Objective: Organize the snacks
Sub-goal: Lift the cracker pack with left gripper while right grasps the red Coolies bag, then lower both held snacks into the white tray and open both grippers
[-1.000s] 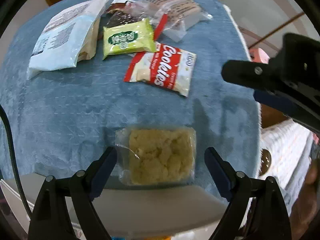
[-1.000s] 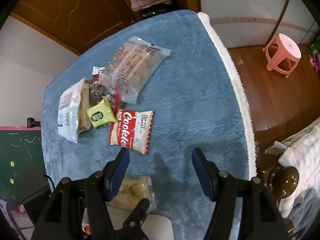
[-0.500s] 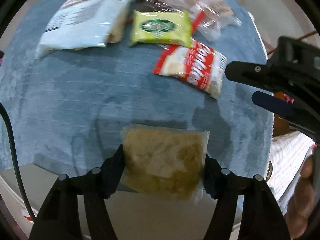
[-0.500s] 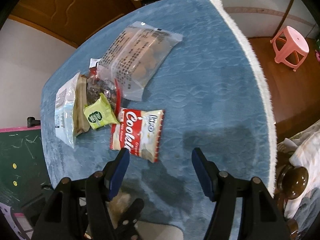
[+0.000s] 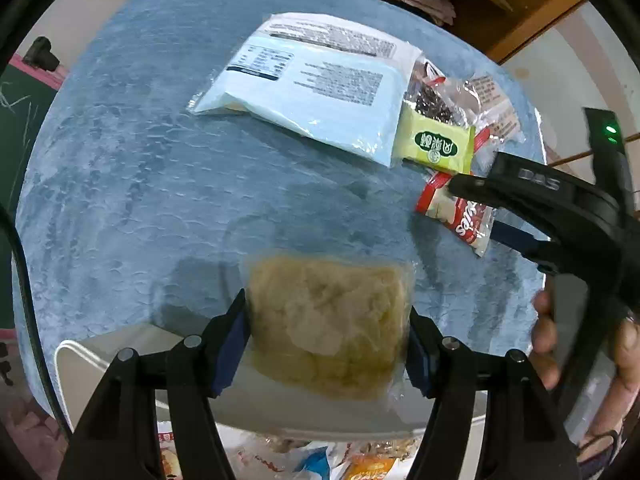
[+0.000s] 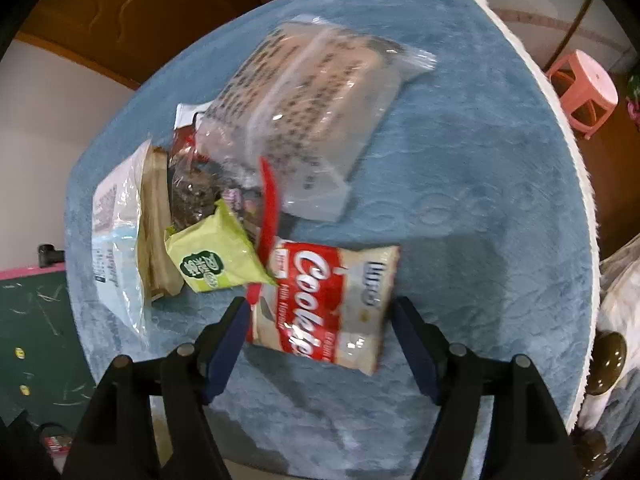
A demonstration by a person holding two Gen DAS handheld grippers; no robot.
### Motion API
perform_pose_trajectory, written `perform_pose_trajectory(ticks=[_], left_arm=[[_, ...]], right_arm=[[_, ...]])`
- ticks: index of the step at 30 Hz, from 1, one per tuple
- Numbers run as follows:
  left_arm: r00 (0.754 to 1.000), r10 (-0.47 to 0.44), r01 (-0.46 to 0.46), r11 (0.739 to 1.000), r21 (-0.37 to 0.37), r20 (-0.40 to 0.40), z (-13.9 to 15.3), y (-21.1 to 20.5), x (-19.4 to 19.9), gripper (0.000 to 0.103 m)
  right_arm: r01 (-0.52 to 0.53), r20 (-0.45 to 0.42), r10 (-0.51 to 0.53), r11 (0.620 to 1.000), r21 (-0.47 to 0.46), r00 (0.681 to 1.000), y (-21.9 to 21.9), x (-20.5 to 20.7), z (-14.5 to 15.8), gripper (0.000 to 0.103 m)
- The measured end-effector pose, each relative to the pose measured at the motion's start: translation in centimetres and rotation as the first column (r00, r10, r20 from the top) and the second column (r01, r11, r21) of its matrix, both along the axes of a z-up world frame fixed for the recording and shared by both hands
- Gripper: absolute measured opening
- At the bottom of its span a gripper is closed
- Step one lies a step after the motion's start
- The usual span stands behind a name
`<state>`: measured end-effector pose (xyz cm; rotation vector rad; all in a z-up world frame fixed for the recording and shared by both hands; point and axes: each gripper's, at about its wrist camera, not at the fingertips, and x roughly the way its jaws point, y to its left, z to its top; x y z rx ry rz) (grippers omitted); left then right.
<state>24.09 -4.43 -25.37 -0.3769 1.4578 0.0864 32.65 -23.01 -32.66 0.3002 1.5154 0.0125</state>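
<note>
My left gripper [image 5: 326, 326] is shut on a clear packet of yellow crumbly snack [image 5: 328, 320] and holds it above the blue cloth's near edge. My right gripper [image 6: 318, 324] is open, with its fingers on either side of the red and white Cookies packet [image 6: 324, 304], which lies flat on the cloth. The right gripper also shows in the left wrist view [image 5: 472, 208], over the same Cookies packet [image 5: 460, 216]. A green packet [image 6: 212, 256], a pale blue bag [image 5: 316, 92], a dark snack pack [image 6: 196, 188] and a large clear bag [image 6: 312, 108] lie behind.
A blue textured cloth [image 6: 460, 200] covers the round table. A white tray or bin rim [image 5: 120, 356] sits under my left gripper, with more snack packets [image 5: 320, 460] below it. A pink stool [image 6: 584, 88] stands on the floor at the right.
My left gripper closed on the yellow snack packet and lifted it, swinging left. My right gripper came down and forward until its fingers straddle the Cookies packet.
</note>
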Motion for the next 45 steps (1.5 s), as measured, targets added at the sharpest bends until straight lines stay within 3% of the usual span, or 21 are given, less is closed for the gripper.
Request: perform_pose_trajectory(ticks=[4, 7, 8, 12, 14, 20, 25, 29, 35, 40, 45], left_arm=[[1.000, -0.004, 0.004, 1.000, 0.001, 0.011, 1.2, 0.7, 0.0, 0.066], [1.000, -0.015, 0.015, 1.000, 0.009, 0.021, 1.4, 1.1, 0.5, 0.066], [1.000, -0.022, 0.022, 1.000, 0.013, 0.021, 1.6, 1.7, 0.3, 0.066], [0.997, -0.068, 0.066, 0.996, 0.054, 0.039, 3.0, 2.2, -0.1, 0.066], [0.993, -0.095, 0.090, 0.993, 0.083, 0.065, 4.0, 1.9, -0.3, 0.066], [0.978, -0.167, 0.150, 0.980, 0.130, 0.127, 7.1, 1.5, -1.5, 0.066], [0.961, -0.222, 0.200, 0.970, 0.139, 0.167, 9.4, 0.7, -2.9, 0.066], [0.933, -0.285, 0.252, 0.954, 0.164, 0.221, 12.5, 0.1, -5.2, 0.066], [0.876, -0.375, 0.319, 0.922, 0.221, 0.303, 16.7, -0.7, -8.4, 0.066], [0.841, -0.427, 0.357, 0.899, 0.253, 0.331, 18.5, -0.8, -11.3, 0.066], [0.844, -0.440, 0.372, 0.892, 0.257, 0.307, 18.0, -0.1, -13.6, 0.066]], right_arm=[[-0.068, -0.027, 0.065, 0.989, -0.129, 0.998, 2.6, 0.4, -0.8, 0.088], [-0.137, -0.035, 0.133, 0.955, -0.262, 0.991, 4.8, 0.2, -1.4, 0.087], [-0.131, -0.025, 0.129, 0.955, -0.266, 0.991, 4.9, 0.0, -1.3, 0.083], [-0.126, -0.017, 0.126, 0.958, -0.259, 0.992, 4.7, -0.5, -0.6, 0.055], [-0.120, -0.007, 0.122, 0.960, -0.251, 0.992, 4.0, -1.0, -0.2, 0.053], [-0.066, 0.047, 0.077, 0.975, -0.213, 0.996, 0.4, -3.4, 2.0, 0.053], [-0.015, 0.161, 0.038, 0.990, -0.143, 0.986, -2.1, -6.9, 7.0, 0.053], [0.003, 0.277, 0.017, 0.998, -0.069, 0.961, -2.6, -9.9, 11.6, 0.053], [-0.010, 0.444, 0.020, 1.000, -0.025, 0.896, -2.0, -15.7, 18.5, 0.053], [-0.037, 0.511, 0.047, 0.999, -0.031, 0.859, -1.0, -20.6, 20.9, 0.053], [-0.077, 0.507, 0.090, 0.996, -0.045, 0.857, 0.8, -24.2, 20.5, 0.053]])
